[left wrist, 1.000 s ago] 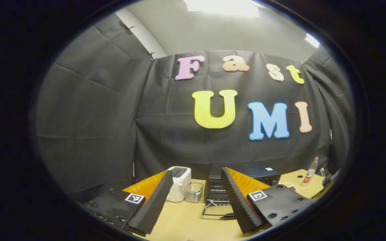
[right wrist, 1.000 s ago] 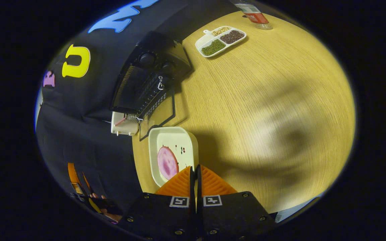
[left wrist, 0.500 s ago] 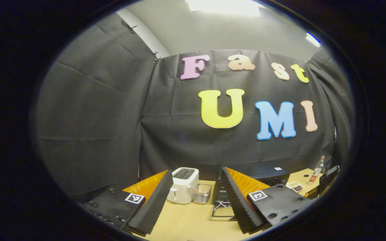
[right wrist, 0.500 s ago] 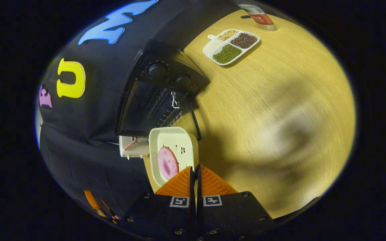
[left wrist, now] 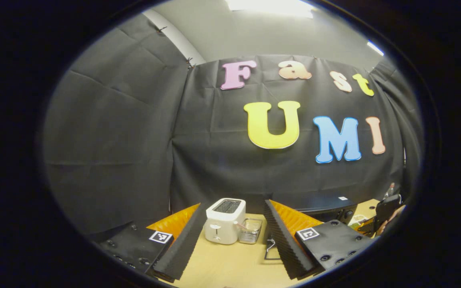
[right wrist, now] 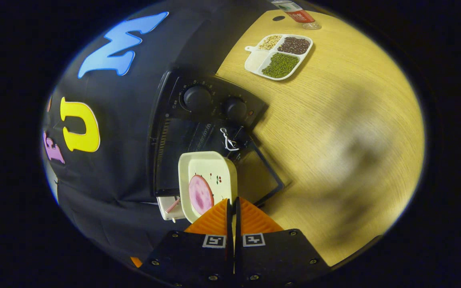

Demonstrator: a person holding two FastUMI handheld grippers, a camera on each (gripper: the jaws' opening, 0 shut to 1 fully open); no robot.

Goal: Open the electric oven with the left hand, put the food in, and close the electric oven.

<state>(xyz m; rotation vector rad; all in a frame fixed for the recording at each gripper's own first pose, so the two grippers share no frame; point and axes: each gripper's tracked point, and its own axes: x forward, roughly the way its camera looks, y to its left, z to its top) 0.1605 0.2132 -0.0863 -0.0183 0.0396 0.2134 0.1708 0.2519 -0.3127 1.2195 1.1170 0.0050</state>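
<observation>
The black electric oven (right wrist: 198, 120) stands against the wall with its glass door (right wrist: 260, 176) folded down onto the table. My right gripper (right wrist: 232, 202) is shut on the near rim of a cream plate (right wrist: 210, 170) that carries a round pink slice of food (right wrist: 200, 194). The plate hangs in front of the oven's mouth, over the door's left part. My left gripper (left wrist: 234, 256) is open, holding nothing, low over the table. From there the oven (left wrist: 318, 205) is ahead to the right, partly behind one finger. The right gripper (left wrist: 386, 208) shows at the far right.
A white toaster (left wrist: 224, 220) and a small wire basket (left wrist: 249, 231) stand left of the oven. A white divided tray of beans (right wrist: 278, 56) and a bottle (right wrist: 294, 10) sit on the wooden table (right wrist: 334, 140) beyond the oven's knobs (right wrist: 197, 98).
My right gripper has carried the plate from beside the open door to in front of the oven's mouth. The left gripper has swung left, away from the oven, still open.
</observation>
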